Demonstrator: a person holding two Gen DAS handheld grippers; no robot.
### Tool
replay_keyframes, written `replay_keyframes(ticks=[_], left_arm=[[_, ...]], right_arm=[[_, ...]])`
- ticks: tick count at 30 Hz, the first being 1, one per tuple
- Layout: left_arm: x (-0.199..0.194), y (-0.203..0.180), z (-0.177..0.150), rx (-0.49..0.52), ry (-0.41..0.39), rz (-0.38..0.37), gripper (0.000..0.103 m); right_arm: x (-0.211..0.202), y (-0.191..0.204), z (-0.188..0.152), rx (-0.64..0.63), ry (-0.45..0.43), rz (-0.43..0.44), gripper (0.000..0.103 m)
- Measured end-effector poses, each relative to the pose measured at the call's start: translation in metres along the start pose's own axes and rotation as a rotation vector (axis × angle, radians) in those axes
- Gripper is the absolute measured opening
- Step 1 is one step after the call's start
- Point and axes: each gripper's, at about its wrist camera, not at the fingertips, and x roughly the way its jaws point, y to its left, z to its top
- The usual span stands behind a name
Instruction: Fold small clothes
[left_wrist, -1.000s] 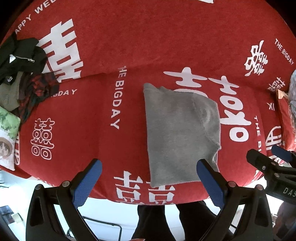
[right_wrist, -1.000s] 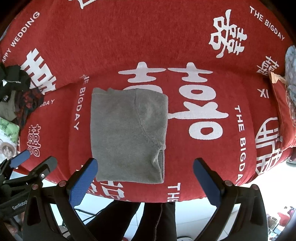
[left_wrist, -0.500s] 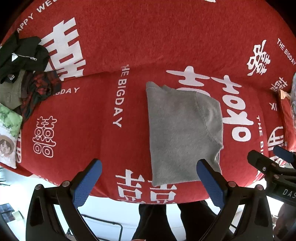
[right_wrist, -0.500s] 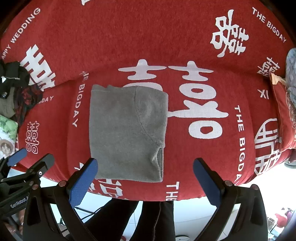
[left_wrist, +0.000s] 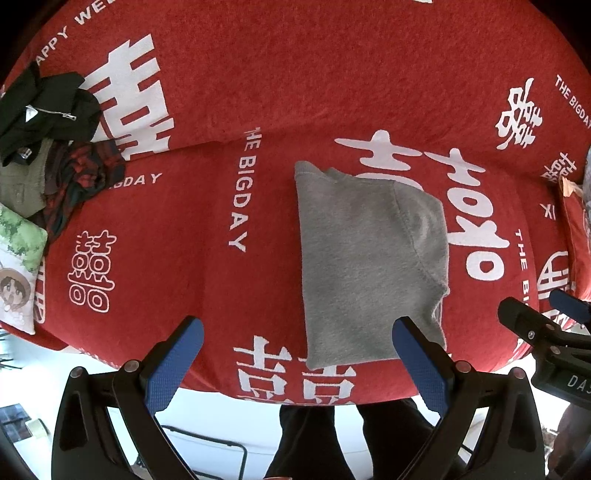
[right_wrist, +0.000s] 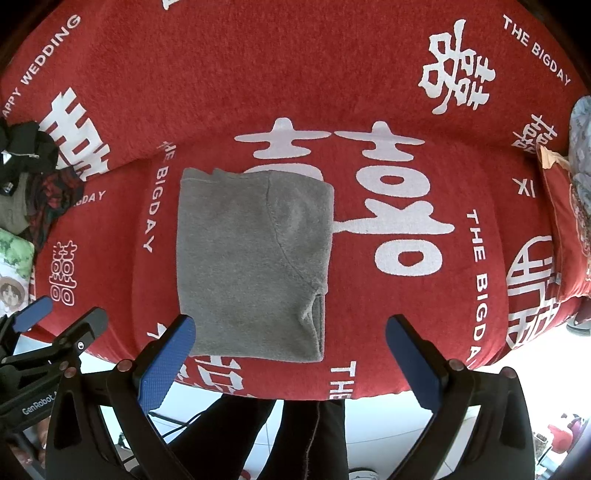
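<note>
A folded grey garment (left_wrist: 365, 258) lies flat on the red sofa cover (left_wrist: 184, 229), near the front edge; it also shows in the right wrist view (right_wrist: 251, 262). My left gripper (left_wrist: 295, 350) is open and empty, held above the front edge, its right finger over the garment's near corner. My right gripper (right_wrist: 291, 354) is open and empty, its left finger over the garment's near left corner. Each gripper shows at the edge of the other's view.
A heap of dark and plaid clothes (left_wrist: 55, 147) lies at the far left, with a cartoon-print cushion (left_wrist: 18, 273) below it. A red cushion (right_wrist: 565, 229) sits at the right end. The person's dark legs (right_wrist: 266, 435) stand at the sofa's front edge.
Both grippers have pulled back slightly from the sofa, still open. The grey garment has not moved.
</note>
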Motion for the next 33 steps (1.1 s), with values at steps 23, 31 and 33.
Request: replay_keyframes(ticks=[23, 31, 33], left_arm=[[0.0027, 0.0054, -0.0027, 0.007, 0.002, 0.007, 0.102], [0.0033, 0.0059, -0.0028, 0.011, 0.008, 0.004, 0.102], [0.0033, 0.0054, -0.0025, 0.01, 0.01, 0.004, 0.102]], right_arm=[[0.0, 0.0005, 0.0, 0.0, 0.001, 0.0, 0.102], [0.0, 0.001, 0.0001, 0.001, 0.0, -0.001, 0.102], [0.0002, 0.0008, -0.0001, 0.002, 0.001, 0.0, 0.102]])
